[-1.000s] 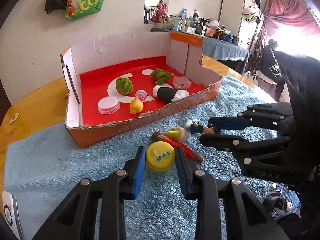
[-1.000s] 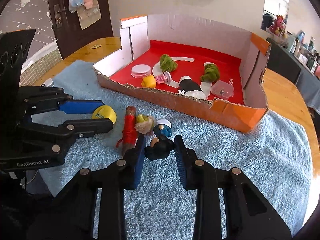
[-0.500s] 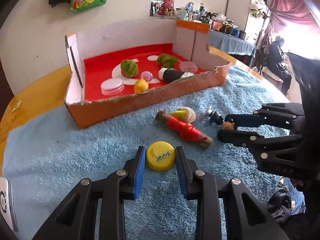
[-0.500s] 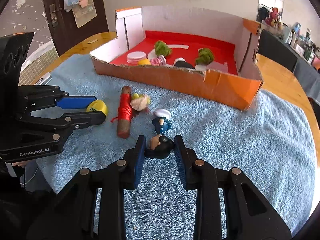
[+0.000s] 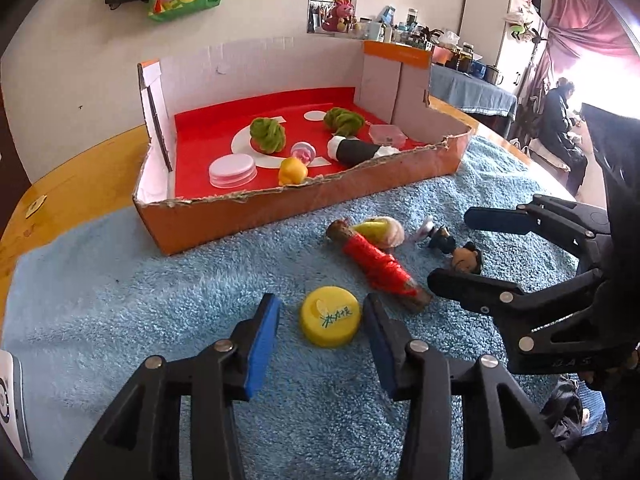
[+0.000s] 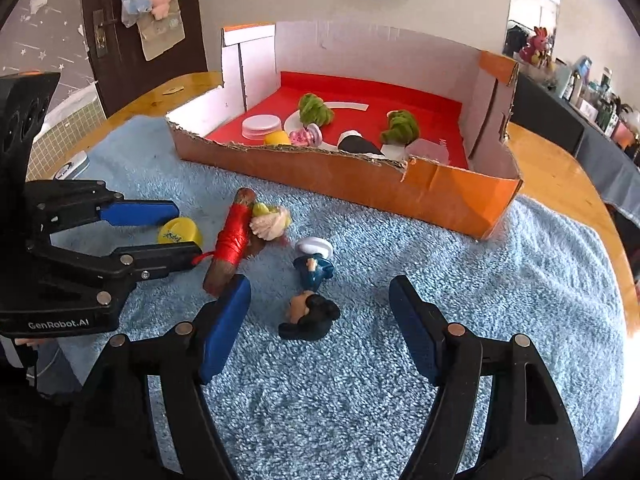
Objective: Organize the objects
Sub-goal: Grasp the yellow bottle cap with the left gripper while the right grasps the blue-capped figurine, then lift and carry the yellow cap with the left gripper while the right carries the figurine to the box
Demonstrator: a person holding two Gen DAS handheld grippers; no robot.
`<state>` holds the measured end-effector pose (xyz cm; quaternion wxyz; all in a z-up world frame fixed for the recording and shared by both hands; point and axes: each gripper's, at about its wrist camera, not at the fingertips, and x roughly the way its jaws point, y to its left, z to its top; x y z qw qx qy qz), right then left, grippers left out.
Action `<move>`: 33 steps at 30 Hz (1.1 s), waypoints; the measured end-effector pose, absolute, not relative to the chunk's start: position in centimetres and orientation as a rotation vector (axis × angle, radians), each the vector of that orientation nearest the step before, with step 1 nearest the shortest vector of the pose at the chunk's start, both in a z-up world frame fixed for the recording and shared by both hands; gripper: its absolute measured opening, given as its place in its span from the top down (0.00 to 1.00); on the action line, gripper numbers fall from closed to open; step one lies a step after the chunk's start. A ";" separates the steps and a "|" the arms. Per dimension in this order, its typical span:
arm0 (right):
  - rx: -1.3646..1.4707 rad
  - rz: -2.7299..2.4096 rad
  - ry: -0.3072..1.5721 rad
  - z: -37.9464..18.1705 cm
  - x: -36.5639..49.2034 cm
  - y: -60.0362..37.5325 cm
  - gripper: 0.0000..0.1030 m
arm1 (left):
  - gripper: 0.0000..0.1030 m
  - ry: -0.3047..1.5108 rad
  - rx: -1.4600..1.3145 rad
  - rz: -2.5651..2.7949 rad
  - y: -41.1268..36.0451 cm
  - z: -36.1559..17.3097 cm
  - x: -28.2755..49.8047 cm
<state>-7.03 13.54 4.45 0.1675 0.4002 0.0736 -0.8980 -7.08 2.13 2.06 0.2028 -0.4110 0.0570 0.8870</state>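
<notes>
A yellow bottle cap [image 5: 331,322] lies flat on the blue towel [image 5: 120,300] between the jaws of my left gripper [image 5: 320,320]. The jaws are opening and the blue pads no longer press on the cap. A small figurine [image 6: 310,312] with a black-haired head and blue body lies on the towel between the jaws of my right gripper [image 6: 320,292]. Those jaws are also opening, well clear of it. Between the two lie a stick wrapped in red thread [image 5: 376,266] and a yellow-and-cream toy [image 5: 380,230]. Behind stands a cardboard box [image 5: 280,208] with a red floor.
The box holds two green yarn balls [image 5: 267,135], a stack of white lids [image 5: 232,169], a yellow duck [image 5: 292,171], a black-and-white item [image 5: 356,150] and a clear case [image 5: 386,134]. A phone [image 5: 8,392] lies at the towel's left edge. A person [image 5: 560,120] stands far right.
Both grippers came down towards the towel and let go: the left opened off the yellow cap, the right off the figurine's head. Both things now lie free.
</notes>
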 end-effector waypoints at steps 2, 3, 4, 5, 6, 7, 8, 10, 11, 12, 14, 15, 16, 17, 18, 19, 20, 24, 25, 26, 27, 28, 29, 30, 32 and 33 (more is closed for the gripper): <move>1.140 -2.569 0.217 4.5 -7.2 13.6 0.32 | 0.55 0.157 -1.145 2.474 2.1 2.0 -7.2; 1.135 -2.578 0.219 4.5 -7.3 13.5 0.33 | 0.55 0.156 -1.144 2.474 2.2 2.0 -7.3; 1.134 -2.582 0.221 4.6 -7.4 13.5 0.36 | 0.55 0.156 -1.143 2.473 2.2 2.0 -7.4; 1.138 -2.584 0.224 4.6 -7.5 13.4 0.43 | 0.55 0.156 -1.141 2.471 2.3 2.0 -7.5; 1.143 -2.584 0.226 4.6 -7.7 13.3 0.51 | 0.55 0.157 -1.139 2.470 2.4 2.1 -7.5; 1.154 -2.583 0.229 4.4 -7.8 13.2 0.65 | 0.55 0.156 -1.137 2.467 2.6 2.1 -7.6; 1.163 -2.577 0.229 4.2 -7.9 13.1 0.71 | 0.61 0.152 -1.134 2.469 2.6 2.1 -7.6; 1.145 -2.574 0.225 4.1 -7.6 12.8 0.78 | 0.70 0.132 -1.138 2.481 2.5 2.0 -7.7; 1.141 -2.568 0.209 4.2 -7.5 12.8 0.79 | 0.70 0.121 -1.139 2.485 2.4 2.0 -7.7; 1.139 -2.562 0.181 4.2 -7.4 12.9 0.79 | 0.70 0.102 -1.143 2.481 2.3 2.1 -7.7; 1.134 -2.553 0.133 4.4 -7.2 13.1 0.79 | 0.70 0.079 -1.139 2.477 2.1 2.3 -7.6; 1.122 -2.570 0.140 4.7 -7.0 13.2 0.80 | 0.70 0.074 -1.134 2.480 2.0 2.6 -7.4; 1.111 -2.579 0.146 5.0 -6.9 13.2 0.80 | 0.70 0.072 -1.122 2.485 2.0 2.9 -7.3; 1.095 -2.582 0.136 5.5 -6.8 13.3 0.80 | 0.70 0.072 -1.107 2.489 2.1 3.3 -7.1; 1.081 -2.588 0.122 5.9 -6.7 13.5 0.80 | 0.70 0.073 -1.091 2.495 2.1 3.8 -6.9; 1.061 -2.597 0.115 6.5 -6.6 13.6 0.80 | 0.70 0.073 -1.074 2.500 2.1 4.2 -6.7; 1.045 -2.600 0.117 7.1 -6.5 13.6 0.80 | 0.70 0.072 -1.056 2.504 2.1 4.6 -6.6; 0.984 -2.628 0.128 9.0 -6.2 13.8 0.80 | 0.70 0.080 -0.979 2.530 2.1 6.5 -5.9; 0.978 -2.634 0.129 9.3 -6.2 13.9 0.80 | 0.70 0.082 -0.968 2.534 2.1 6.8 -5.8; 0.974 -2.635 0.129 9.6 -6.2 13.9 0.80 | 0.70 0.084 -0.961 2.536 2.1 7.0 -5.7; 0.968 -2.637 0.123 9.8 -6.2 13.9 0.80 | 0.70 0.086 -0.954 2.540 2.0 7.2 -5.6; 0.965 -2.639 0.119 9.9 -6.3 14.0 0.80 | 0.70 0.086 -0.947 2.545 2.0 7.3 -5.6; 0.968 -2.637 0.117 9.9 -6.4 14.0 0.80 | 0.70 0.087 -0.946 2.546 2.0 7.5 -5.6; 0.970 -2.638 0.111 9.9 -6.5 14.1 0.80 | 0.70 0.088 -0.945 2.548 2.0 7.5 -5.6; 0.977 -2.636 0.105 9.8 -6.5 14.2 0.80 | 0.70 0.089 -0.944 2.550 1.9 7.6 -5.5; 0.981 -2.635 0.103 9.7 -6.5 14.2 0.80 | 0.70 0.090 -0.943 2.550 1.9 7.6 -5.5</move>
